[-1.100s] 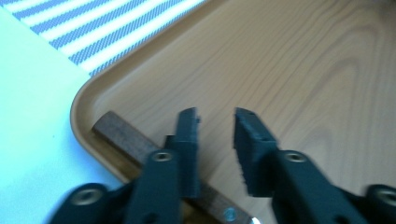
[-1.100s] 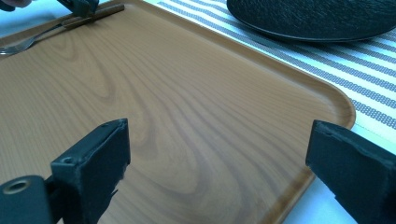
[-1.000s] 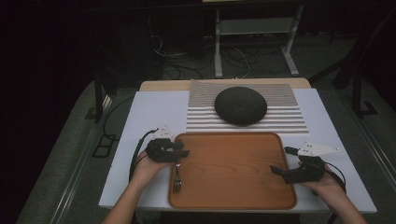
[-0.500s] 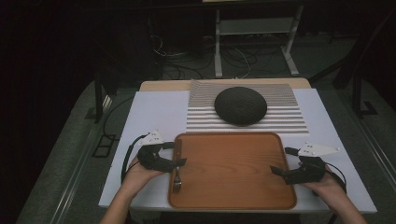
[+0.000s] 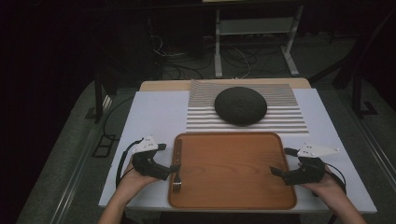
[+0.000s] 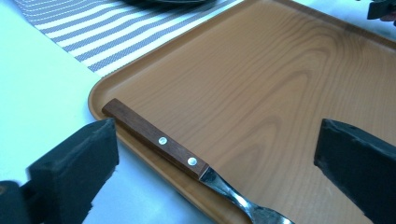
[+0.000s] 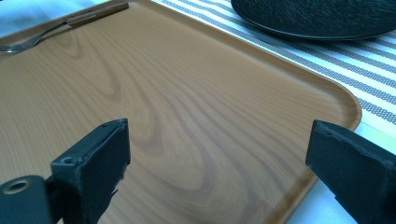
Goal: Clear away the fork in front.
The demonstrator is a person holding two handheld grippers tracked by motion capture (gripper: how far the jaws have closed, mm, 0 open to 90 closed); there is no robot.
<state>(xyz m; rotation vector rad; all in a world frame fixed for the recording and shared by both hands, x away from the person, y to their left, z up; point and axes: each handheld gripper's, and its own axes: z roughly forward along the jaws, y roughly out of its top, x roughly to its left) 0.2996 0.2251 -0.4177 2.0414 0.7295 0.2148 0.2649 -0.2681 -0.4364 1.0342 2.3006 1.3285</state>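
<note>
A fork with a brown wooden handle lies along the left rim of the wooden tray, tines toward me. My left gripper is at the tray's left edge. Its jaws have just been opening and now stand wide, with the fork's handle lying below and between them, untouched. In the left gripper view, the left gripper has the handle and the tray rim just ahead of it. My right gripper is open at the tray's right edge, nothing between its fingers. The right gripper view also has the fork, at the far side.
A dark round plate sits on a grey-striped placemat behind the tray, all on a white tabletop. Cables and a metal stand are on the dark floor beyond. The plate's rim lies past the tray's corner.
My left gripper has drawn back to the left and toward me, off the tray, and its jaws have spread wide. The fork stays on the tray. The right gripper has kept still.
</note>
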